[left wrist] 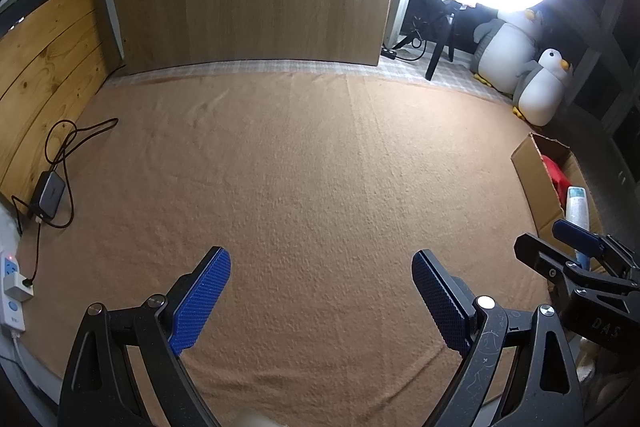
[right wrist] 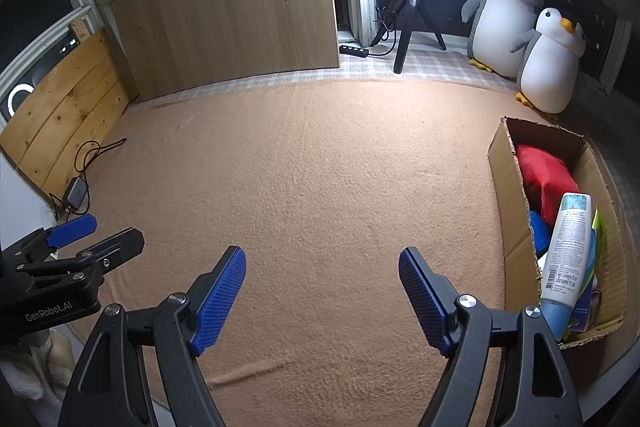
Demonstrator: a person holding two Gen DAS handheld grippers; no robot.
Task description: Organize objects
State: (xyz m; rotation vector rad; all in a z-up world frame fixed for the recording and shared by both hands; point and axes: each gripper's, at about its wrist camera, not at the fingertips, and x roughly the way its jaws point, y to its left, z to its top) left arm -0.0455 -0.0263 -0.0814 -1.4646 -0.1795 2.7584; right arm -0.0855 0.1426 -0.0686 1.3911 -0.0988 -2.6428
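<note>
Cardboard box [right wrist: 508, 187] sits right of both grippers' wide-apart, empty jaws; penguins [right wrist: 548, 67] beyond.

Tan blanket [right wrist: 320, 187] beneath blue ribbed pads [right wrist: 218, 301]; at its right edge, a brown box [right wrist: 508, 195] holds a red bag [right wrist: 544, 175] and white bottle [right wrist: 566, 247]. Grey-white penguins [right wrist: 548, 63] behind.

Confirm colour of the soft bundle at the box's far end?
Red bundle, clearest in the right wrist view.

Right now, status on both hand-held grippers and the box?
Left hand-held gripper open, empty. Right hand-held gripper open, empty. Cardboard box holds red bag and lotion tube. Blanket between the grippers bare, nothing in the way.
</note>
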